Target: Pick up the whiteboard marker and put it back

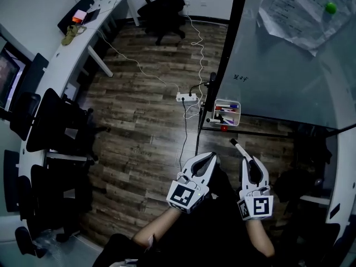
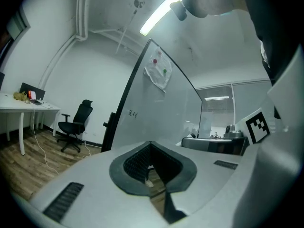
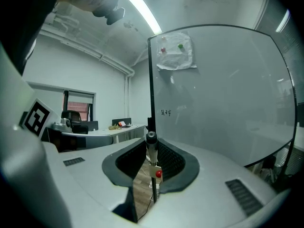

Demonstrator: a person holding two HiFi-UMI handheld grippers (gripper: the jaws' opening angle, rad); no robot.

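My right gripper (image 1: 243, 157) is shut on a white whiteboard marker (image 1: 236, 146) whose dark end sticks out past the fingertips towards the foot of the glass whiteboard (image 1: 278, 65). In the right gripper view the marker (image 3: 152, 151) stands between the jaws, end-on, with the whiteboard (image 3: 218, 94) straight ahead. A white marker basket (image 1: 227, 101) with several markers hangs at the board's lower left corner, just beyond the marker's tip. My left gripper (image 1: 213, 156) hovers beside the right one, jaws together and nothing in them (image 2: 151, 145).
A small red round thing (image 1: 223, 128) sits on the board's bottom rail under the basket. A power strip (image 1: 187, 97) and cables lie on the wooden floor. A black office chair (image 1: 164, 7) stands at the back. A curved white desk (image 1: 72, 54) with chairs runs along the left.
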